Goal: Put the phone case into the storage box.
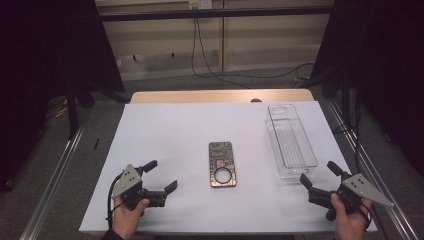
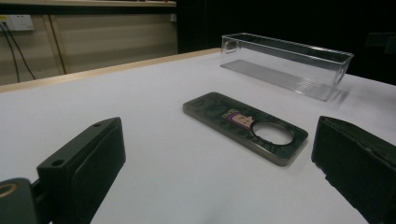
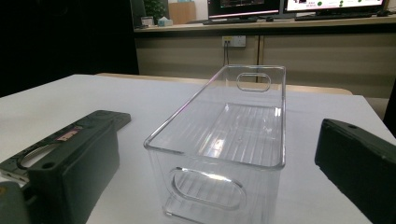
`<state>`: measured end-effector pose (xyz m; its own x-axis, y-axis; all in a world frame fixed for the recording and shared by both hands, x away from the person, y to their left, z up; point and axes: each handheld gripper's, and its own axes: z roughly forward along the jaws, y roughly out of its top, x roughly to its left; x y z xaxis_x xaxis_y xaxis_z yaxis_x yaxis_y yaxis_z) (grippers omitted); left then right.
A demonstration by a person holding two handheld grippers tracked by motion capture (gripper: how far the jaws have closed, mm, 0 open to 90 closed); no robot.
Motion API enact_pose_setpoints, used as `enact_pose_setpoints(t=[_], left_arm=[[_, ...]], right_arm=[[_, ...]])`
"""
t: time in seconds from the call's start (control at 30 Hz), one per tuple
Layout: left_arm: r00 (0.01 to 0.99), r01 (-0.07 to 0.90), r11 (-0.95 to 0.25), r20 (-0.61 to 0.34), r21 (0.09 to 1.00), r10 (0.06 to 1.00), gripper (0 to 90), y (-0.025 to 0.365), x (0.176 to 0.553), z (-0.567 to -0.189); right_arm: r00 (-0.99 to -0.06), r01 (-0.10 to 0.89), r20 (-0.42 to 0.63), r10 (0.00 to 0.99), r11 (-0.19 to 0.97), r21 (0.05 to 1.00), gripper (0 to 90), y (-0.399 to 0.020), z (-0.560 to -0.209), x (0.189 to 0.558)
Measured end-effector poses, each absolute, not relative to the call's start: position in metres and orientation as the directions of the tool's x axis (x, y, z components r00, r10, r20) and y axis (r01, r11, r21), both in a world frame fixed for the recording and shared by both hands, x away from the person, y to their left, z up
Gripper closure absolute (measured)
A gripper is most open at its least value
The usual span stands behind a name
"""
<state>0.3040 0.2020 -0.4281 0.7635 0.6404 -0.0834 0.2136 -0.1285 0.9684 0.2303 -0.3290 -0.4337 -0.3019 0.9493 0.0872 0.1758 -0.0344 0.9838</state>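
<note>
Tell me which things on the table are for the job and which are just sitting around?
For the job:
- phone case, flat on the white table
- clear plastic bin, empty
- left gripper and right gripper, both open

Just around:
- cables on the floor behind
- wall socket
- monitors on the far counter

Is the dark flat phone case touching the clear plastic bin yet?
Apart. The high view shows bare white table between the dark flat phone case and the clear plastic bin; the left gripper view shows the same gap.
</note>
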Motion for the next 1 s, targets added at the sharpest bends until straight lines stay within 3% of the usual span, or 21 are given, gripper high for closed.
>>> enact_pose_setpoints(t=[0.33,0.57,0.77,1.0], left_arm=[[0.780,0.222,-0.159,-0.077,0.962,0.621,4.6,0.189,0.316,-0.429],[0.773,0.203,-0.102,-0.095,0.974,0.627,4.8,0.186,0.324,-0.428],[0.809,0.222,-0.070,-0.144,0.973,0.570,3.6,0.176,0.331,-0.427],[0.838,0.202,-0.099,-0.120,0.974,0.532,3.4,0.155,0.337,-0.425]], right_arm=[[-0.304,0.174,0.084,0.949,-0.032,0.984,0.0,-0.328,-0.433,0.230],[-0.305,0.174,0.083,0.949,-0.030,0.984,0.0,-0.328,-0.434,0.230],[-0.306,0.173,0.084,0.948,-0.032,0.984,0.0,-0.328,-0.433,0.230],[-0.308,0.174,0.081,0.948,-0.027,0.984,0.0,-0.328,-0.433,0.230]])
